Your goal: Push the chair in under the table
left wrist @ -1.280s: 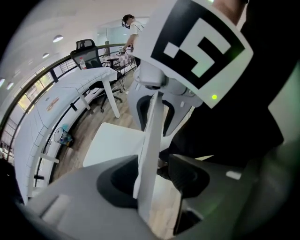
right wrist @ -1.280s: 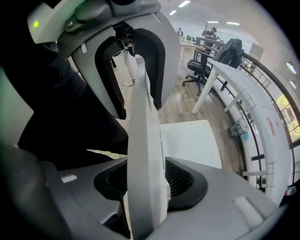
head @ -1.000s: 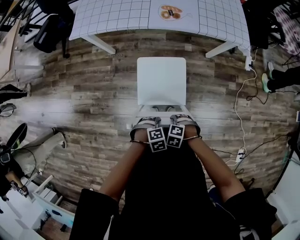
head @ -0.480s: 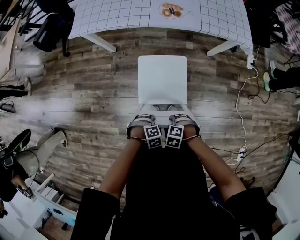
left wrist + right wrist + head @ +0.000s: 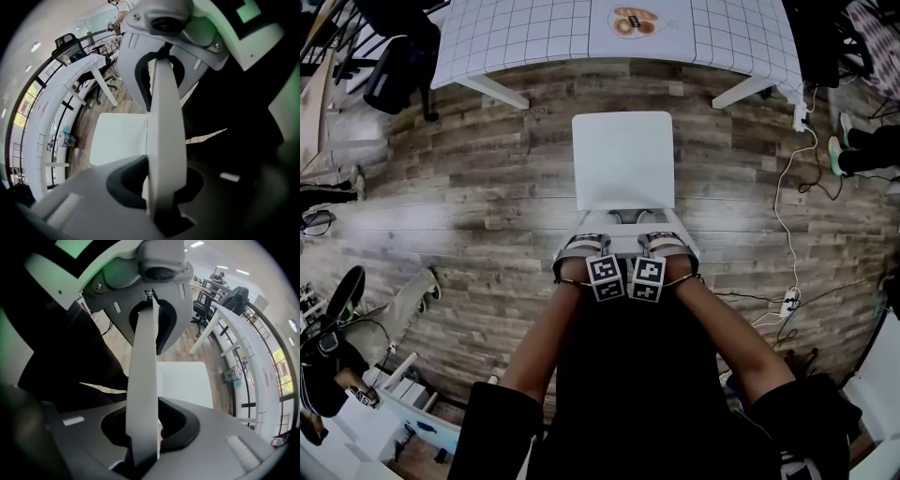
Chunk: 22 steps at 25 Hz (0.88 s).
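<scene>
A white chair stands on the wood floor with its seat (image 5: 623,159) facing the white gridded table (image 5: 534,28), a floor gap apart from it. Both grippers point down over the top of the chair's backrest (image 5: 623,244), close together. In the left gripper view the backrest board (image 5: 164,140) runs edge-on between the jaws, with the seat (image 5: 117,140) beyond. My left gripper (image 5: 583,249) is closing and its pads lie against the board. My right gripper (image 5: 664,247) is closing on the same board (image 5: 143,380) in the same way.
A plate of food (image 5: 633,21) lies on the table. A black office chair (image 5: 394,56) stands at the far left. Cables and a power strip (image 5: 787,305) lie on the floor at the right. Another person (image 5: 337,366) and white boxes are at the lower left.
Both grippers have settled lower onto the backrest top, the left one more, and their jaws have drawn in around it. The chair keeps its place before the table.
</scene>
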Each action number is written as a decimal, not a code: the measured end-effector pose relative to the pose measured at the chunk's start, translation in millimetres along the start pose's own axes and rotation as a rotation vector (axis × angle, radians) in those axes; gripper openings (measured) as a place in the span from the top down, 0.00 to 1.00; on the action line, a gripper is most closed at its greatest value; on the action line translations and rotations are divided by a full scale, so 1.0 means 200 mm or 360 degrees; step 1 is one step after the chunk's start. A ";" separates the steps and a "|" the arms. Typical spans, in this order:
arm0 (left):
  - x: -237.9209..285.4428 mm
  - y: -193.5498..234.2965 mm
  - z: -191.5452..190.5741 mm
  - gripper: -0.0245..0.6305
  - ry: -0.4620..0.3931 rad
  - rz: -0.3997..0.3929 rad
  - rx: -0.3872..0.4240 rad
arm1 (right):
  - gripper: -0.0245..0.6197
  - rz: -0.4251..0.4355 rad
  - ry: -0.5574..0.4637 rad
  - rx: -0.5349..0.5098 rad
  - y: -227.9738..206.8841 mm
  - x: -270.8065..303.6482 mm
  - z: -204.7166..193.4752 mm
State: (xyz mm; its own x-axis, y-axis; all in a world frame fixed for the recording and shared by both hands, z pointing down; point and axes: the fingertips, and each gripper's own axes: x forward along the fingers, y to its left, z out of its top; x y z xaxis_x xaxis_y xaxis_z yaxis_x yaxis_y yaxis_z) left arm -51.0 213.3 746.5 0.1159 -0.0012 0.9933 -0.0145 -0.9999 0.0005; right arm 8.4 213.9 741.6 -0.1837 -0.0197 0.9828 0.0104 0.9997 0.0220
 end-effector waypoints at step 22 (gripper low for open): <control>-0.06 0.44 0.00 0.83 0.0011 -0.0033 -0.0008 | 0.85 -0.0012 -0.0029 0.0009 -0.44 -0.05 0.02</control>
State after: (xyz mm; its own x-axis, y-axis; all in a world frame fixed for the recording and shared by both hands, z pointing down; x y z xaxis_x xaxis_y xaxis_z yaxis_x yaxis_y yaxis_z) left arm -53.1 126.2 735.1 0.1095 0.0195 0.9938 -0.0173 -0.9996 0.0216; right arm 4.9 125.4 729.6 -0.2017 -0.0270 0.9791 0.0037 0.9996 0.0283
